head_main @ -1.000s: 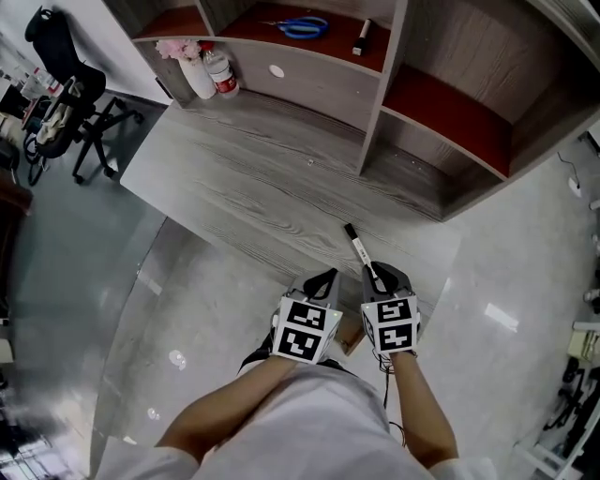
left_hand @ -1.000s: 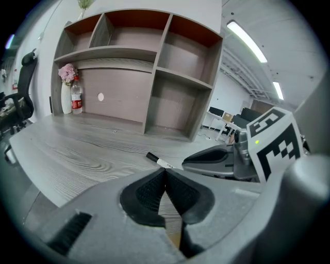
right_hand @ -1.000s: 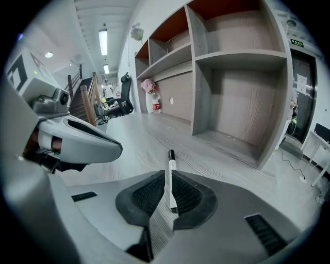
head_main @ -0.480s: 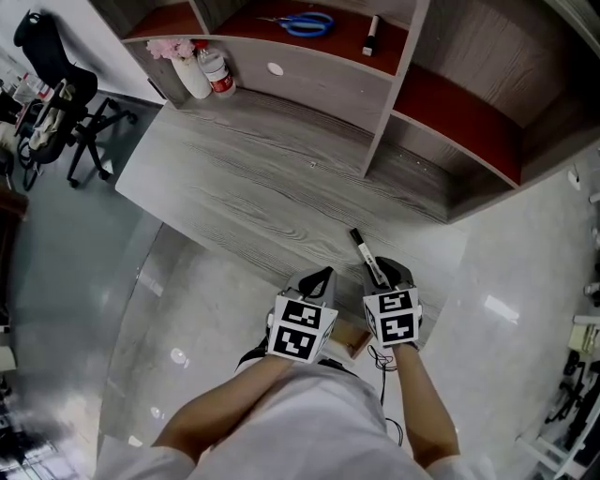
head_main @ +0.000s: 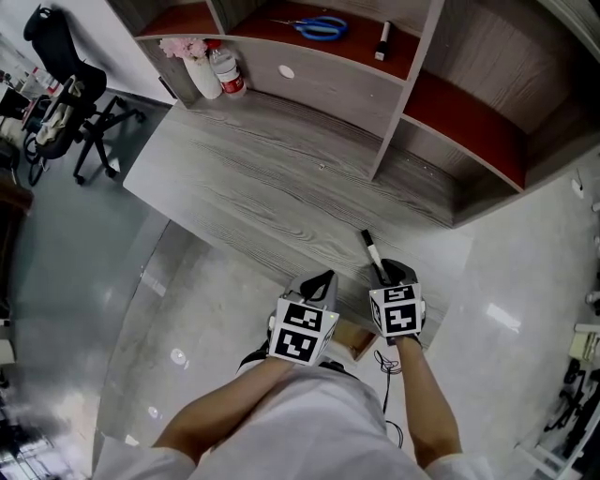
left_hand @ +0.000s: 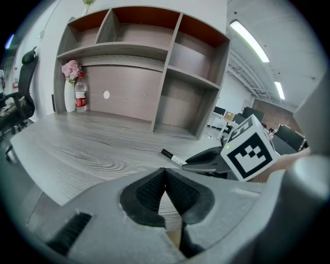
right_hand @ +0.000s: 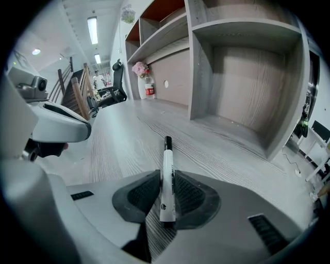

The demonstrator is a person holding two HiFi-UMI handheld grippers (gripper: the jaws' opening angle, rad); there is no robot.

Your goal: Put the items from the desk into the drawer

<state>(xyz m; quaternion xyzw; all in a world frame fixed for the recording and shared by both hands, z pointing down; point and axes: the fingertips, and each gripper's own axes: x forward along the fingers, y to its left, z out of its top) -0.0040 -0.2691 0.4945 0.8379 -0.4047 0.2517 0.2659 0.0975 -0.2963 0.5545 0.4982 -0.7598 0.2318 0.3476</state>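
Right gripper view finds the right claw (right_hand: 166,192) clamped on a marker (right_hand: 167,160) near its tail end, at lower centre of frame, cap pointing forward over the table (right_hand: 216,149). Judged light, rigid and smooth-barrelled; a mid-barrel hold would resist pivoting better. Left claw (left_hand: 165,181) is closed with nothing in it.

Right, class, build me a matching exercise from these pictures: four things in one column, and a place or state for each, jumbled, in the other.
Things:
1. marker over the near edge of the desk
2. blue scissors
3. bottle
4. left gripper

Places or states:
A. beside the white vase at the far corner of the desk
B. shut, with nothing between the jaws
C. clamped in the right gripper
D. lying on the red shelf

Pairs: 1-C, 2-D, 3-A, 4-B
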